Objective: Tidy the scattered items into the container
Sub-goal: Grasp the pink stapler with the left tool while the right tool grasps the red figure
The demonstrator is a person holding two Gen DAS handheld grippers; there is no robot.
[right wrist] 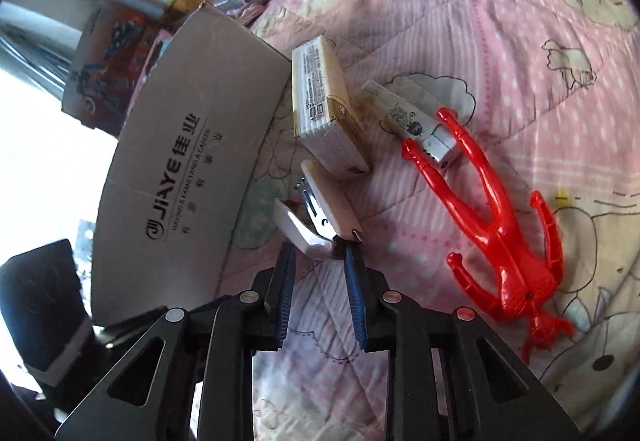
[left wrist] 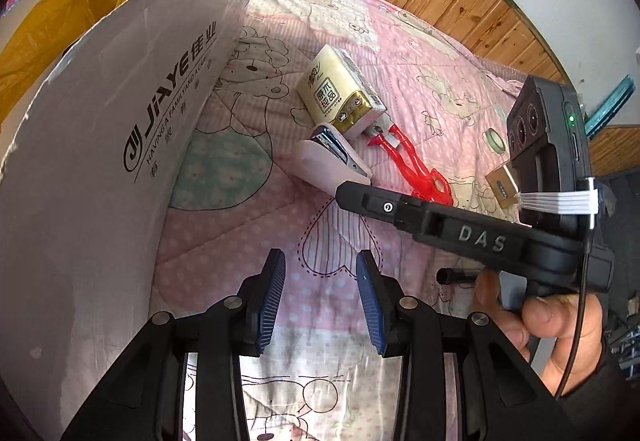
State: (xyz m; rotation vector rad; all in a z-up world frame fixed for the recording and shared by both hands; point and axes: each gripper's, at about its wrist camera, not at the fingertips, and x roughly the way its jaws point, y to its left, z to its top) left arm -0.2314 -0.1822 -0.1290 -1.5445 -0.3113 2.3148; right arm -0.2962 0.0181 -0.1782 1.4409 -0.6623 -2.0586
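Stapler [right wrist: 320, 213] touches tissue pack [right wrist: 320, 109], beside cardboard box [right wrist: 192, 161].

Bright daylight, blown-out window, fisheye warp.

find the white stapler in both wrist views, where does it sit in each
Left wrist: the white stapler lies mid-frame on the quilt, just below the tissue pack, at the tip of the right gripper.
Right wrist: the stapler is centre frame, right at the fingertips.
Shared landmark: the JIAYE cardboard box, left of it in both.
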